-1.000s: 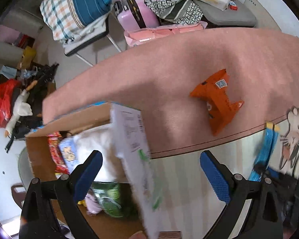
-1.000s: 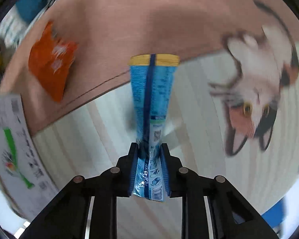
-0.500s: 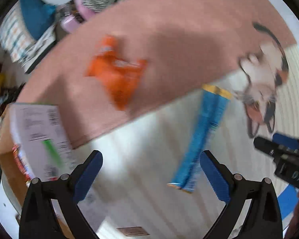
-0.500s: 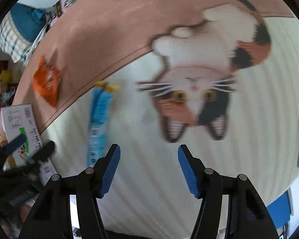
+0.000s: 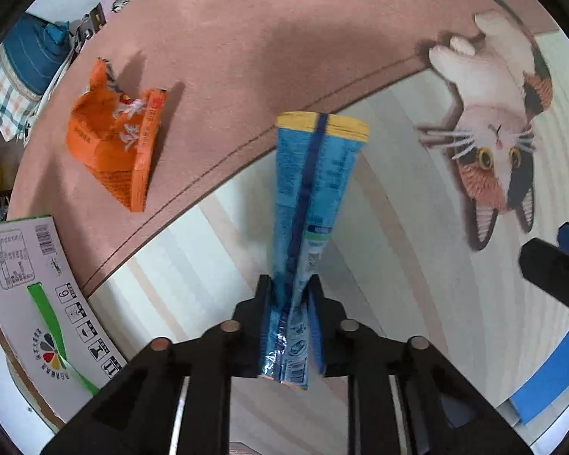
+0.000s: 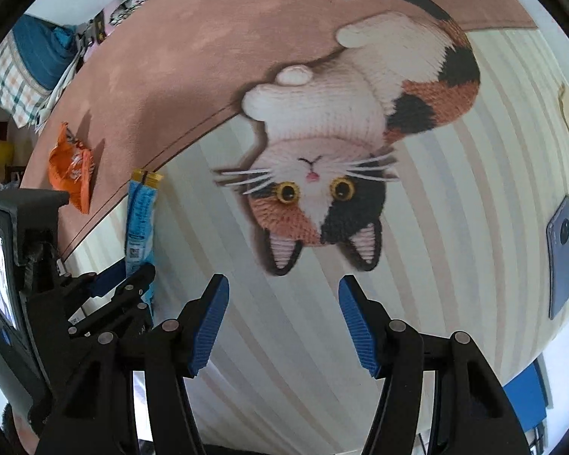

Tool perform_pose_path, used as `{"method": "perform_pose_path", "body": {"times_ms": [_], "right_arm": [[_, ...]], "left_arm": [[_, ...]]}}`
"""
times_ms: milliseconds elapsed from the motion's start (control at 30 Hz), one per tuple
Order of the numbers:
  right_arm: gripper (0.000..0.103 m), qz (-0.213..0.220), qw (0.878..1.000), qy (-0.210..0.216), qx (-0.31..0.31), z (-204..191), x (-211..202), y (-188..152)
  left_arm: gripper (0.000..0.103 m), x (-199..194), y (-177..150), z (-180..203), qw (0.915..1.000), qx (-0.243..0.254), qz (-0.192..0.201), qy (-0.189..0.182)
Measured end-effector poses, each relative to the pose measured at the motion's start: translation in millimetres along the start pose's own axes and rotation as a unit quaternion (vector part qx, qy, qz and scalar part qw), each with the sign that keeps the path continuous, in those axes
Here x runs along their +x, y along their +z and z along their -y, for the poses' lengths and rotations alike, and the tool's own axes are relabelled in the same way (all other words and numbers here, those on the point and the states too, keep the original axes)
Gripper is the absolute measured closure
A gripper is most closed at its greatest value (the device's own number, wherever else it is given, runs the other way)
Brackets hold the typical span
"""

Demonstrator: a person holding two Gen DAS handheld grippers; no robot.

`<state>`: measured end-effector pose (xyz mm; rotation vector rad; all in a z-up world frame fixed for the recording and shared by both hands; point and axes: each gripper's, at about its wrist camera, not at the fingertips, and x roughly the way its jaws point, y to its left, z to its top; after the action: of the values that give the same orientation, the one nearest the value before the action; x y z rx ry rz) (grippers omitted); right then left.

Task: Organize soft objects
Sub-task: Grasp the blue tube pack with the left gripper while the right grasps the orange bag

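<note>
Blue foil snack pouch (image 5: pixel 315 197): light, limp, slippery; left gripper (image 5: pixel 290 299) closing, pinching its bottom seam. Right gripper (image 6: pixel 282 322) half-spread, empty.

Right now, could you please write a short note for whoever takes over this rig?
Left gripper: fingers closing on the near end of the blue packet, which is between them, on the cat rug.
Right gripper: open, empty, above the rug.
Orange packet: lying loose on the rug's pink part.
Box: at the rug's left edge, flap showing; contents out of view now.
Left to do: blue packet, then orange one, probably into the box.
</note>
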<state>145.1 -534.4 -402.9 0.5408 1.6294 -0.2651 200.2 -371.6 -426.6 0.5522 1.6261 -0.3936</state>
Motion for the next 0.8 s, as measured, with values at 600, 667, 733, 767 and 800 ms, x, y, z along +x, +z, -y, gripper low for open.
{"method": "perform_pose_path", "body": {"times_ms": [600,667,733,767,800], "right_arm": [[0.04,0.012,0.991,0.053,-0.121,-190,3,72],[0.04,0.01,0.989,0.044,-0.137,-221,15,79],[0.04,0.001,0.987,0.018,-0.16,-248,32,87],[0.04,-0.003,0.986,0.005,-0.166,-259,41,91],[0.04,-0.008,0.984,-0.016,-0.176,-267,50,93]], "left_arm": [[0.091,-118,-43,-206,0.9662,-0.214,0.121,-0.076],[0.09,-119,-47,-226,0.9622,-0.232,0.123,-0.071],[0.09,-117,-52,-245,0.9582,-0.249,0.121,-0.072],[0.09,-116,-55,-253,0.9567,-0.255,0.121,-0.07],[0.09,-115,-59,-263,0.9552,-0.262,0.121,-0.067]]}}
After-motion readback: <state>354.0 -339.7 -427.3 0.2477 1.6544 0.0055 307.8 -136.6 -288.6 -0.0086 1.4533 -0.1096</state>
